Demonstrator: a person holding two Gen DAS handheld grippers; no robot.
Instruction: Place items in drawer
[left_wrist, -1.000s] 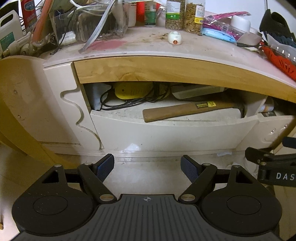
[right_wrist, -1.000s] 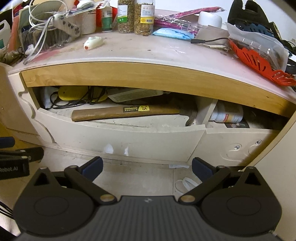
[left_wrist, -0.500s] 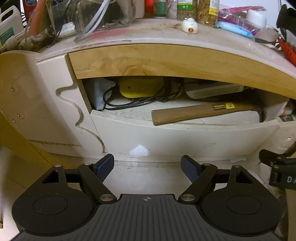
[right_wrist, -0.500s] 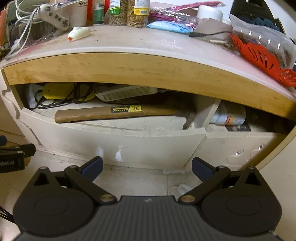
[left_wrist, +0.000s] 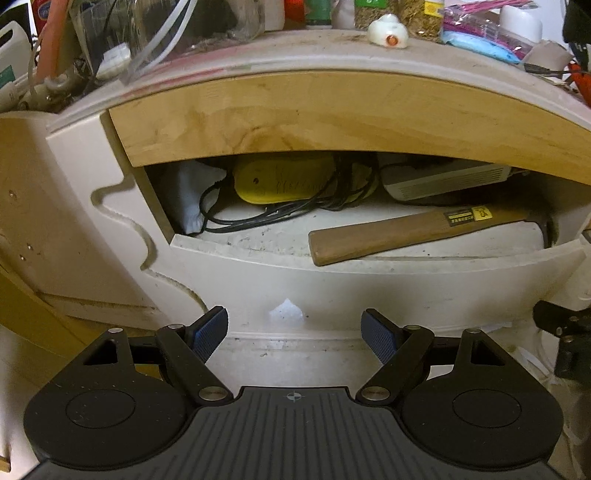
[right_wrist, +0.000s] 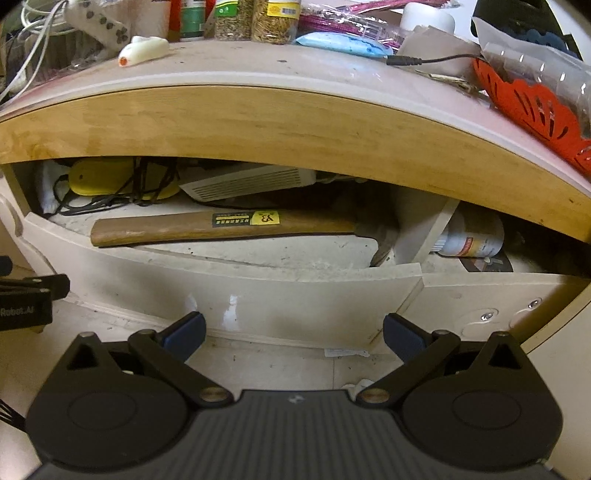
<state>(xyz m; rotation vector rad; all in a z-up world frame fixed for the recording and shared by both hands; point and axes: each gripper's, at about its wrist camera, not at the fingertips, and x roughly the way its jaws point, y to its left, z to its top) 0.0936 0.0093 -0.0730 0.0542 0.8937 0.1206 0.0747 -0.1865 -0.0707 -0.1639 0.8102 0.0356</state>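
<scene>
left gripper (left_wrist: 294, 334): black body, ribbed grey deck with crosshair mark, two round discs, silver and brass pivot pins, blue textured pads (left_wrist: 208, 334) | right gripper (right_wrist: 294, 332): same black build, blue pads (right_wrist: 186, 332) | white lettering "robot.ai" on left gripper's side in right view

Drawer (left_wrist: 369, 280) open at frame centre, but gap under the wooden apron (left_wrist: 332, 114) is narrow. Hammer (right_wrist: 229, 227) lies across the front, blocking most of the width. Behind it, upper left: yellow device (left_wrist: 288, 179) w/ black cables (left_wrist: 273, 216); white vented box (right_wrist: 251, 182) centre. Bare drawer floor only in front of the hammer handle and left of it. My fingers (left_wrist: 208, 334) sit below, w/ open floor ahead.
</scene>
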